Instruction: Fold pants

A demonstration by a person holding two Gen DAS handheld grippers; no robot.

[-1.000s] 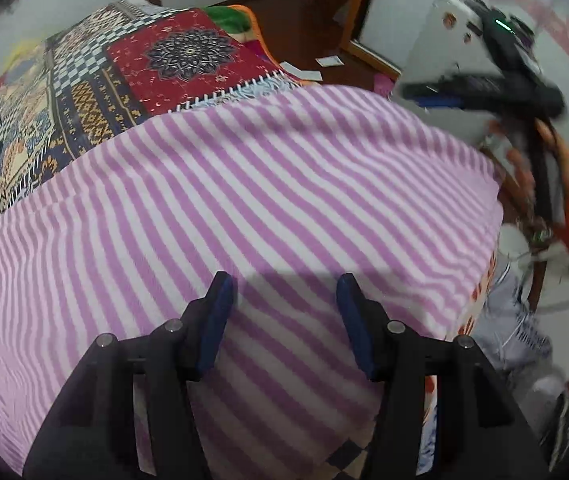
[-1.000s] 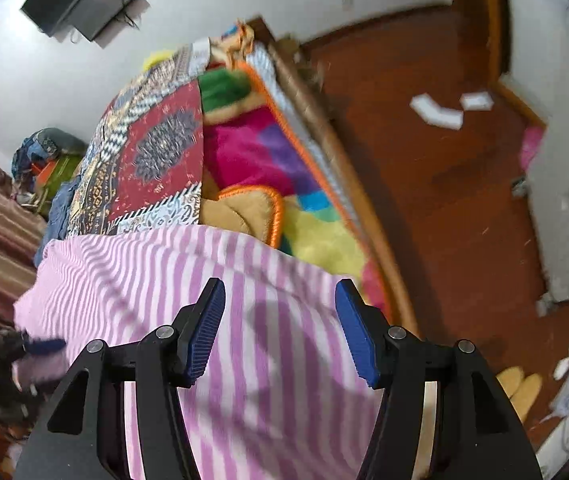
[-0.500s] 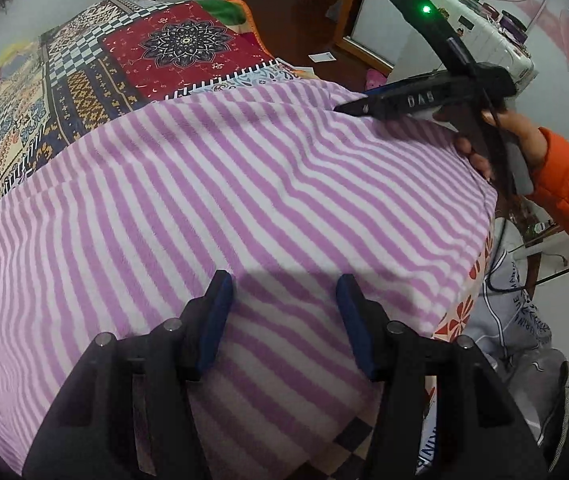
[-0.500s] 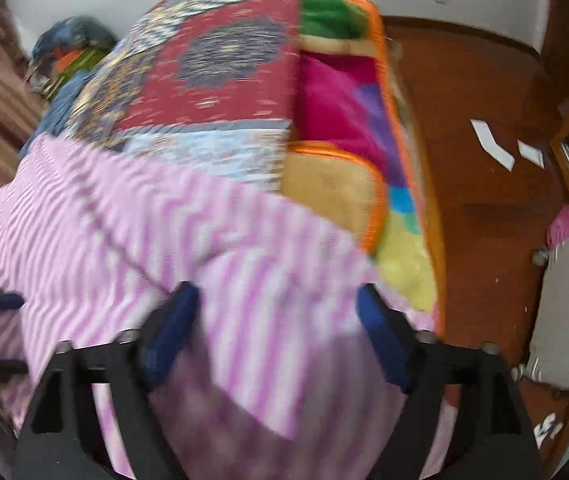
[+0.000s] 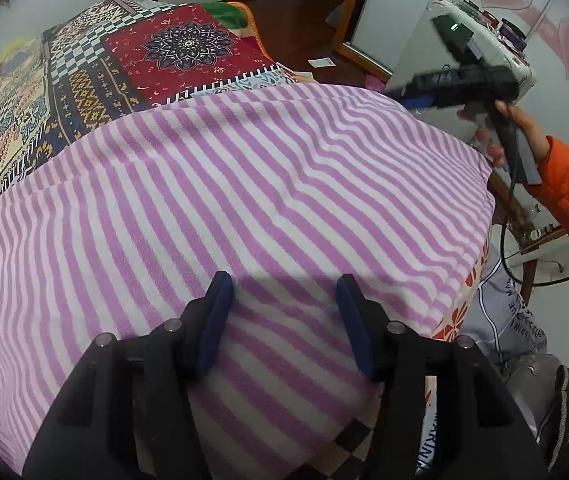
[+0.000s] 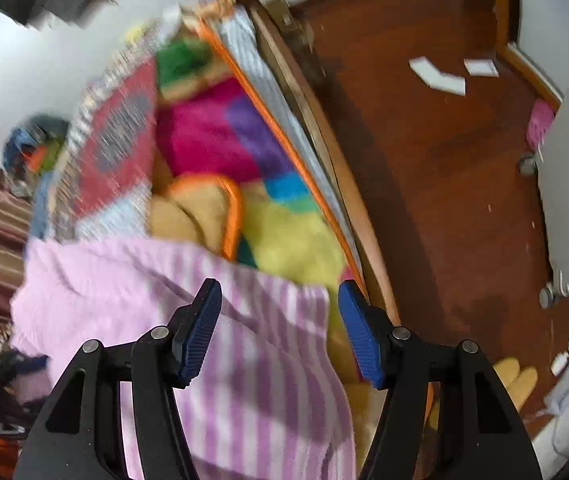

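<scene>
The pants [image 5: 220,184] are pink-and-white striped fleece, spread wide and flat over the bed; they also show in the right wrist view [image 6: 244,360]. My left gripper [image 5: 284,292] hovers open and empty over their near part. My right gripper [image 6: 280,300] is open and empty above the pants' right edge, near the bed's side. The left wrist view shows the right gripper [image 5: 456,84] held in a hand with an orange sleeve, off the pants' far right corner.
A patterned patchwork quilt [image 5: 132,64] covers the bed beyond the pants. A bright multicoloured blanket [image 6: 244,140] lies along the wooden bed rail [image 6: 348,200]. Wood floor [image 6: 444,160] with paper scraps and slippers [image 6: 516,380] lies to the right. A white cabinet [image 5: 480,40] stands nearby.
The right gripper has lifted off the pants' far right corner and swung away toward the bed's edge, its view blurred by motion. The left gripper has barely moved. The pants lie unchanged.
</scene>
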